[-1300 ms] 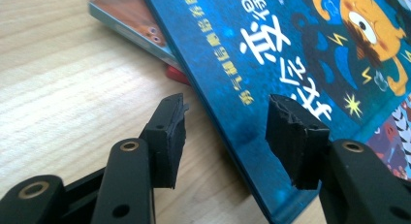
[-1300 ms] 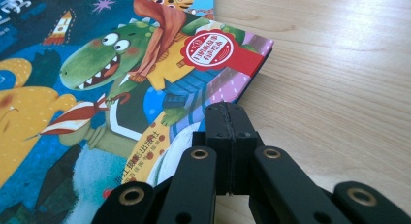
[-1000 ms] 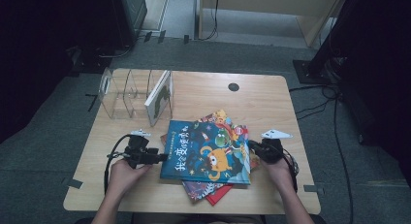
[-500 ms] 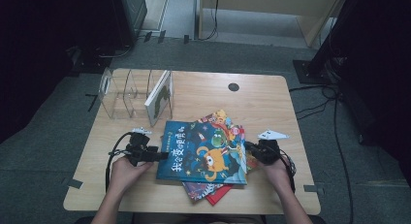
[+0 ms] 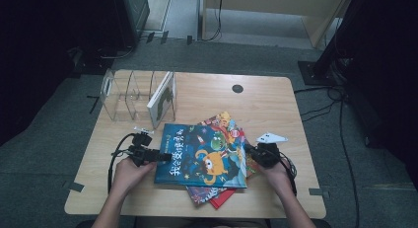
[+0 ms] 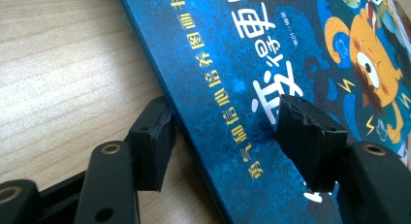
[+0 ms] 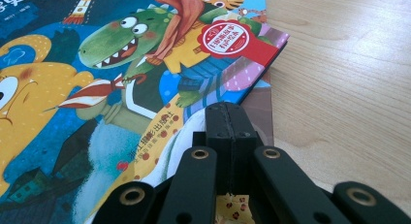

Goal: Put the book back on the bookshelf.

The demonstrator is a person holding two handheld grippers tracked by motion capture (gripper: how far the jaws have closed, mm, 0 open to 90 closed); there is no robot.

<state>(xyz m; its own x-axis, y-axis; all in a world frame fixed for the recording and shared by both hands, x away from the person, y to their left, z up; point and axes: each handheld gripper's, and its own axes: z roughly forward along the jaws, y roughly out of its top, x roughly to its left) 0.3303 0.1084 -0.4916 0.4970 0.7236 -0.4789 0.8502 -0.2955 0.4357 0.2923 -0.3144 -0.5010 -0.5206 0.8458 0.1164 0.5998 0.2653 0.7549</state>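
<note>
A blue picture book (image 5: 202, 156) (image 6: 232, 88) lies on top of a fanned pile of books, above a green-dinosaur book (image 5: 229, 127) (image 7: 145, 49) and a red one (image 5: 219, 198). My left gripper (image 5: 160, 156) (image 6: 225, 117) is open at the blue book's left edge. One pad sits on the table beside that edge and the other hovers over the cover. My right gripper (image 5: 251, 151) (image 7: 227, 112) is shut, jaws pressed together with nothing between them. Its tip rests on the pile's right side.
A clear acrylic rack (image 5: 123, 97) stands at the back left of the wooden table (image 5: 207, 95), with one book (image 5: 161, 97) upright in its right slot. A small black round hole (image 5: 237, 88) marks the tabletop behind the pile. Bare wood lies right of the books.
The blue book has slid a little to the left and toward the person. Both hands have stayed almost where they were.
</note>
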